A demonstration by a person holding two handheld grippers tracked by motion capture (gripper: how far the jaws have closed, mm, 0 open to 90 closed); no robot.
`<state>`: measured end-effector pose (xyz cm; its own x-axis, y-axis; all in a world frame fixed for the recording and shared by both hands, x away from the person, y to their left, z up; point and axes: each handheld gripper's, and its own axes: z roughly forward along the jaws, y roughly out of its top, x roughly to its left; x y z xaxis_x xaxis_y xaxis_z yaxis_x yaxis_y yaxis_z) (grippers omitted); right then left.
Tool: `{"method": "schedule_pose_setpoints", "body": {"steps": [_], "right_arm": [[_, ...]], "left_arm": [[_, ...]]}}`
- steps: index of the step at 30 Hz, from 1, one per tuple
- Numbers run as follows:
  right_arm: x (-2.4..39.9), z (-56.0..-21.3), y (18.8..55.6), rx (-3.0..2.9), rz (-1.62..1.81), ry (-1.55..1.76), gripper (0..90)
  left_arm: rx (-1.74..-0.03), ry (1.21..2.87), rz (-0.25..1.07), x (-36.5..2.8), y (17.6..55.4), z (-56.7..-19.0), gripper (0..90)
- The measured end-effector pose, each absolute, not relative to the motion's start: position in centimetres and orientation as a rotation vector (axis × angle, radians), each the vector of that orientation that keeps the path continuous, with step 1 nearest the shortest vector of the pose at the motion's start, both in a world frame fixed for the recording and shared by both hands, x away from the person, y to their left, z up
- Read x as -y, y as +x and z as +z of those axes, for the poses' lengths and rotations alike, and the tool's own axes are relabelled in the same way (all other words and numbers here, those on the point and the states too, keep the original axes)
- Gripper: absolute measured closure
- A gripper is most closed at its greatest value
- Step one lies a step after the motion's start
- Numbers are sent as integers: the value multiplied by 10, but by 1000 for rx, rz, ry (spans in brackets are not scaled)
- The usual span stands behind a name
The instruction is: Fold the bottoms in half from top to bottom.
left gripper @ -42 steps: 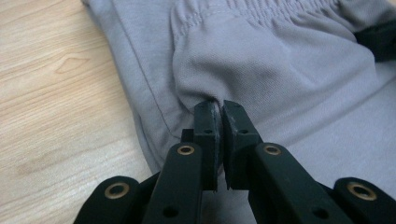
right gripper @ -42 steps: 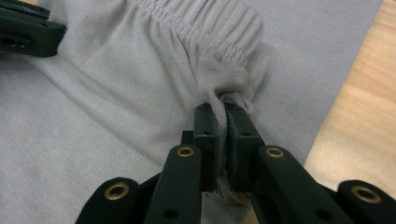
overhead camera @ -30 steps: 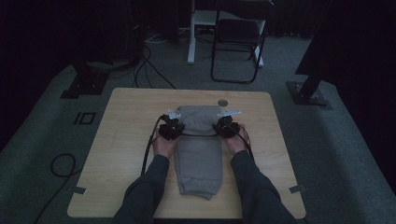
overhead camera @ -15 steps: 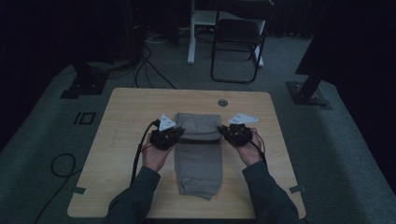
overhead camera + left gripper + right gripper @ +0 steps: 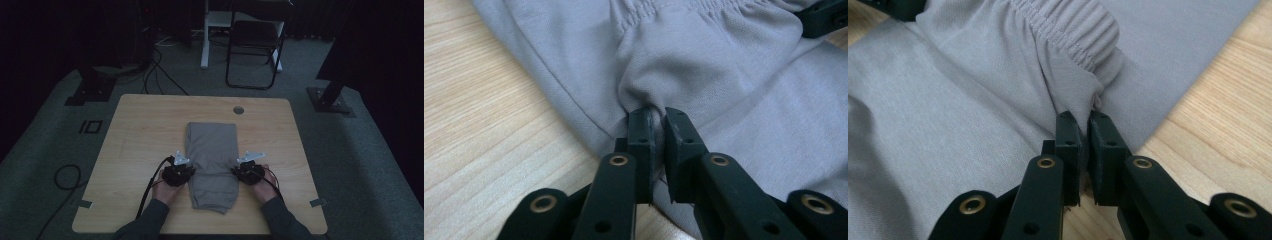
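Pale wooden table (image 5: 140,130) carries folded grey fabric trousers (image 5: 212,150), elastic waistband doubled over; left gripper (image 5: 656,131) and right gripper (image 5: 1082,131), just loosening, pinch its corners.

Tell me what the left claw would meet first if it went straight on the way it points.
Judging by the left gripper view, the left claw already pinches the grey trousers; straight on it would push into more of that cloth, toward the elastic waistband. Depth is unclear.

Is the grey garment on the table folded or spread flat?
Folded: the grey garment lies doubled, its elastic waistband brought over the lower layer.
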<state>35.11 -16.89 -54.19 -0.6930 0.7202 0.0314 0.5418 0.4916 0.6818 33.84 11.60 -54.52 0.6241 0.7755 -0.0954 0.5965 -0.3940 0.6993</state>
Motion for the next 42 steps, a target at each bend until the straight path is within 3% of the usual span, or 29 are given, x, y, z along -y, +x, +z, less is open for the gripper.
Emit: {"method": "schedule_pose_setpoints", "body": {"steps": [2, 7, 12, 14, 16, 19, 21, 30, 42], "right_arm": [[169, -542, 352, -2481, 990, 1074, 816], [170, -536, 352, -2487, 1012, 1065, 579], [176, -517, 355, -2437, 1129, 1062, 520], [179, -511, 359, -2408, 1153, 1082, 528], [180, -509, 366, -2379, 1140, 1116, 708], [179, -515, 379, -2369, 1083, 1161, 838], [176, -522, 388, -2379, 1054, 1181, 847], [161, -543, 407, -2412, 1009, 1192, 848], [168, -542, 394, -2495, 1194, 1207, 799]], "left_arm": [[-1075, 2129, 315, -116, 339, -544, 764], [-1046, 2068, 302, -122, 339, -532, 661], [-1048, 1997, 342, -130, 348, -511, 640], [-1057, 1982, 345, -131, 355, -506, 639], [-1070, 1989, 356, -128, 364, -506, 651], [-1096, 2025, 356, -120, 377, -513, 793], [-1103, 2052, 351, -114, 385, -521, 849], [-1136, 2117, 345, -99, 405, -543, 864], [-1056, 2058, 253, -107, 377, -538, 831]]}}
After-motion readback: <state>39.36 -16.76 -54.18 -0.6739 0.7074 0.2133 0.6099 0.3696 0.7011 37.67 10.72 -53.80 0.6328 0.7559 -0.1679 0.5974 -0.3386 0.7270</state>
